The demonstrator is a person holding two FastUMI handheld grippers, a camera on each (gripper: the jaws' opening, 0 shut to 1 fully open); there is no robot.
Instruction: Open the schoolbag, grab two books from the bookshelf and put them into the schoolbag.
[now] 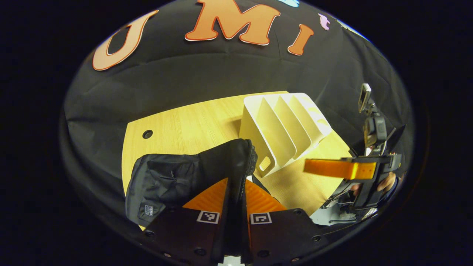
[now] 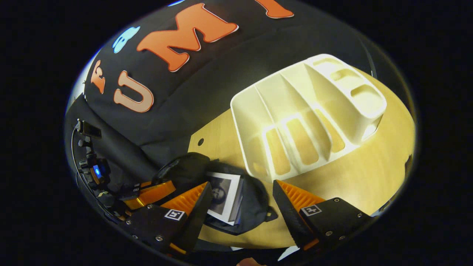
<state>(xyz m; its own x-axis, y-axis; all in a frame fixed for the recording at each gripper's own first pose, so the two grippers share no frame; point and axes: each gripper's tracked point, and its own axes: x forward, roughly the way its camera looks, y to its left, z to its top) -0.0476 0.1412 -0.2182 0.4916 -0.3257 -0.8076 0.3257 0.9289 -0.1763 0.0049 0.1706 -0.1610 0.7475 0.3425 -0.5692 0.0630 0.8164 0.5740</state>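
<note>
While left claw point(image 1: 236, 192) pinches the black fabric schoolbag point(image 1: 177, 177) rim | right claw point(image 2: 240, 199) spread | ribbed cream bookshelf point(image 2: 303, 111) seemingly empty

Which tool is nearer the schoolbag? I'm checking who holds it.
Left. The left tool is clamped on the schoolbag rim; the right tool hovers open just above it.

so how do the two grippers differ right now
The left gripper is shut on the schoolbag edge, holding it; the right gripper is open and holds nothing. The left touches the bag, while the right hovers above its opening, over the books. Both are over the table.
</note>
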